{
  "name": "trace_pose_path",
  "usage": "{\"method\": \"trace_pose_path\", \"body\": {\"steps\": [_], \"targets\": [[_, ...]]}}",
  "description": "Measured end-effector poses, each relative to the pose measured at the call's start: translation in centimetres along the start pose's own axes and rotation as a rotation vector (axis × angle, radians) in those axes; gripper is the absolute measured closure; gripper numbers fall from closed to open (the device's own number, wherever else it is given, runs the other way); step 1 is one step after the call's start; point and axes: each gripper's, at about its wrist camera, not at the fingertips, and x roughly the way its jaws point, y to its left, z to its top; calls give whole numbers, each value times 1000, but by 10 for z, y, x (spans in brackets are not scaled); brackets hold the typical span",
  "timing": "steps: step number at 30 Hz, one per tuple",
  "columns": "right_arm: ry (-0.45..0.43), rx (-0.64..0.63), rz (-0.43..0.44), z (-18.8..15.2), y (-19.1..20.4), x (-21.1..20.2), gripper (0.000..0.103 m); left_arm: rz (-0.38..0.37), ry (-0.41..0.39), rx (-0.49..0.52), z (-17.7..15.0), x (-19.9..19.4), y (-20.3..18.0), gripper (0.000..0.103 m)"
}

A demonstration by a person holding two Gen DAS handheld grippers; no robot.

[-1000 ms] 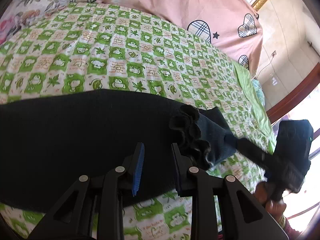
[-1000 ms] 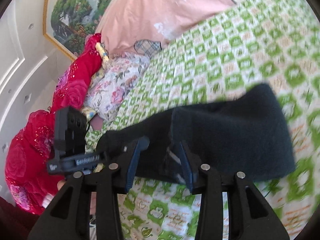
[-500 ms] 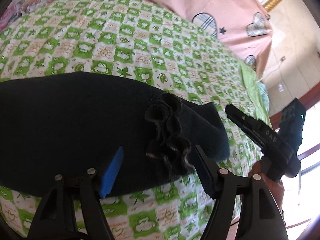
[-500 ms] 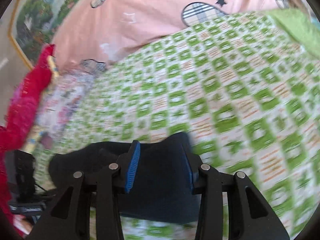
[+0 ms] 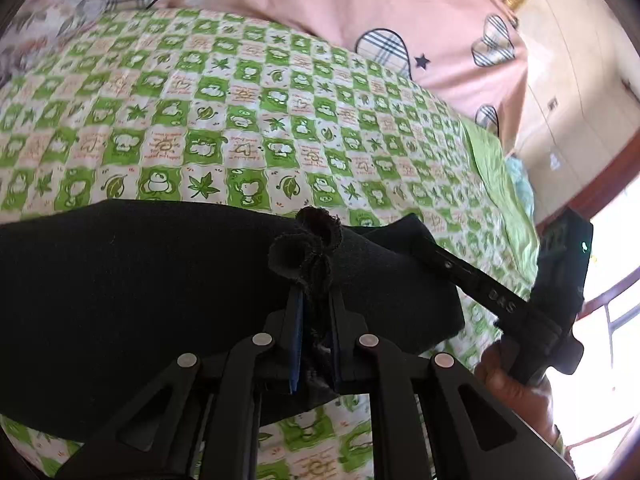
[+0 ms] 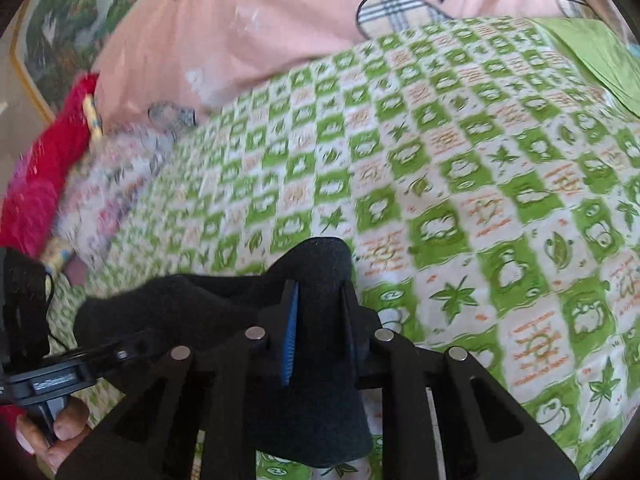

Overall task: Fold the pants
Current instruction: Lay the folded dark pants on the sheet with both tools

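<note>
Both sets of jaws have just been closing and are now clenching the pants (image 5: 140,300) lying across the bed (image 5: 240,120), left gripper (image 5: 314,304) on the ruffled hem, right gripper (image 6: 318,300) on a bunched edge, suggesting a fold is beginning.

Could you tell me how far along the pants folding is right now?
Partly done: the dark pants already lie doubled on the green checked bedspread. In hand: the left hand-held gripper pinches the ruffled hem, the right hand-held gripper another fold. The final folding remains.
</note>
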Motion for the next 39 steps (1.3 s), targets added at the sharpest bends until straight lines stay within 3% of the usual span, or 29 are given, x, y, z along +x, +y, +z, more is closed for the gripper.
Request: {"method": "trace_pose_path", "body": {"steps": [4, 5, 7, 9, 13, 14, 15, 17, 22, 27, 39], "targets": [[33, -15, -76, -14, -2, 21, 77, 108, 57, 13, -14, 32, 14, 97], [32, -25, -89, -16, -1, 21, 75, 104, 45, 17, -17, 32, 17, 97], [38, -44, -124, -17, 1, 20, 60, 92, 41, 23, -19, 29, 18, 97], [31, -56, -128, -16, 3, 15, 58, 88, 34, 25, -20, 22, 19, 95], [-27, -57, -75, -14, 14, -7, 57, 88, 3, -9, -27, 1, 28, 89], [-48, -70, -67, -13, 19, -13, 57, 80, -10, -28, -29, -5, 31, 81], [-66, -87, -47, -14, 26, -18, 57, 77, -25, -45, -32, -11, 34, 65], [-76, -104, -9, -14, 36, -23, 56, 84, -69, -91, -39, -28, 42, 51], [-51, -168, 74, -19, 72, -21, 56, 88, -137, -206, -55, -65, 71, 48], [-14, -224, 130, -29, 105, -10, 50, 143, -189, -299, -70, -95, 100, 46], [53, -340, 224, -54, 162, 8, 48, 222, -249, -509, -120, -156, 177, 44]]}}
